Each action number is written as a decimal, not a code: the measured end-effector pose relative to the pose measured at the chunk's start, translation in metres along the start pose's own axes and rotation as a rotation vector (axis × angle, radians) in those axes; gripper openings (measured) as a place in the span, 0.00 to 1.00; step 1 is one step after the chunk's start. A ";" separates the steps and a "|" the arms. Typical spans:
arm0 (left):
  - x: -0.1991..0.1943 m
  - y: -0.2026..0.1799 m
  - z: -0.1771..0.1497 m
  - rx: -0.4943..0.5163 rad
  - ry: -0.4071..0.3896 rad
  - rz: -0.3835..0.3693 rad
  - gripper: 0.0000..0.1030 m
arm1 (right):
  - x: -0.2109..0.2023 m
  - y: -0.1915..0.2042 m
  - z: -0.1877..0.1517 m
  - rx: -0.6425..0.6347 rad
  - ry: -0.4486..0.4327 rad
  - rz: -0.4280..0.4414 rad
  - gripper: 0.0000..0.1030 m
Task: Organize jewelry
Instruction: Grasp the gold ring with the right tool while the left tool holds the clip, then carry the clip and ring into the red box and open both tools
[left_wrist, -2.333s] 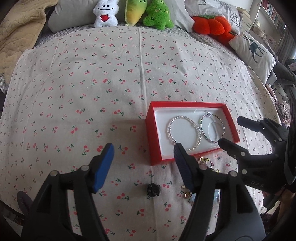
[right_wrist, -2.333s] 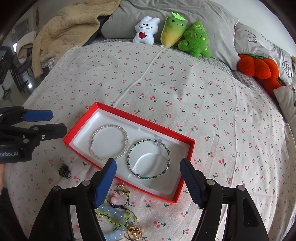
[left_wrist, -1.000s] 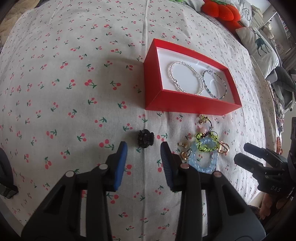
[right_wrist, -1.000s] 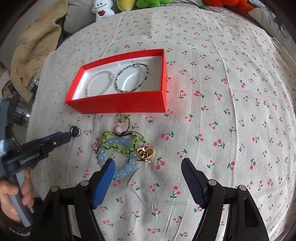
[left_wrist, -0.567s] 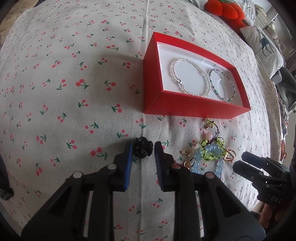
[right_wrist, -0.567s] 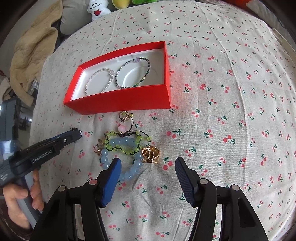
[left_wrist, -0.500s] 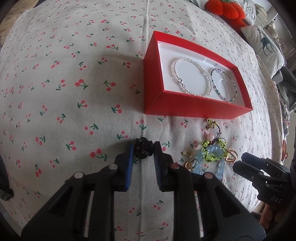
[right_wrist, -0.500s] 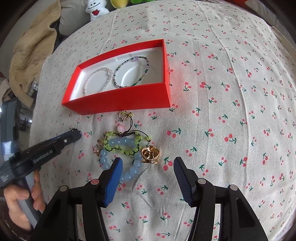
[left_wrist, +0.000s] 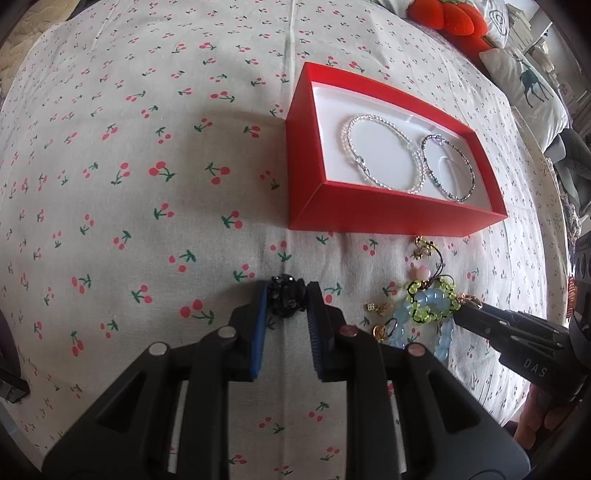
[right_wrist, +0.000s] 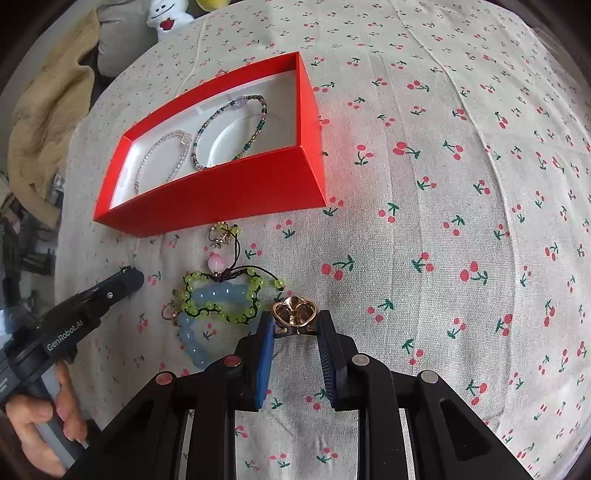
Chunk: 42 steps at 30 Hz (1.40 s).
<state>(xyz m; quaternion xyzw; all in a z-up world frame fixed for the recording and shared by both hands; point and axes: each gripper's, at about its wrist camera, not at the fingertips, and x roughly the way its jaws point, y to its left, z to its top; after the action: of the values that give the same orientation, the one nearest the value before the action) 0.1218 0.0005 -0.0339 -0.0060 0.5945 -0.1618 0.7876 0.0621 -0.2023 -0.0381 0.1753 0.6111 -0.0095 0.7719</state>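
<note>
Grippers work in parallel below the red box (left_wrist: 388, 212): left gripper (left_wrist: 287, 300) clamps the black beaded ring (left_wrist: 286, 295), right gripper (right_wrist: 295, 323) clamps the gold ring (right_wrist: 294, 312), likely for boxing.

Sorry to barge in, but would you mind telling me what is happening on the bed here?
A person is sorting jewelry with a gripper in each hand. The left gripper is closed around a small black ornament lying on the cherry-print bedspread. The right gripper is closed around a gold ring. A red box already holds a clear bead bracelet and a dark bead bracelet. A blue bracelet and a green bracelet lie loose in front of the box.
</note>
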 end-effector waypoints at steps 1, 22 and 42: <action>-0.001 -0.001 0.000 0.001 -0.001 0.001 0.22 | 0.000 0.001 0.000 -0.006 0.001 -0.001 0.23; -0.060 -0.012 -0.013 0.035 -0.089 -0.125 0.22 | -0.057 0.002 -0.011 -0.055 -0.108 0.058 0.23; -0.062 -0.044 0.027 0.151 -0.165 -0.178 0.22 | -0.085 0.021 0.032 -0.053 -0.257 0.098 0.23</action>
<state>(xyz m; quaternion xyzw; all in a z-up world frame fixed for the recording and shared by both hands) 0.1217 -0.0295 0.0409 -0.0129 0.5111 -0.2743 0.8145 0.0752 -0.2081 0.0542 0.1820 0.4978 0.0218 0.8477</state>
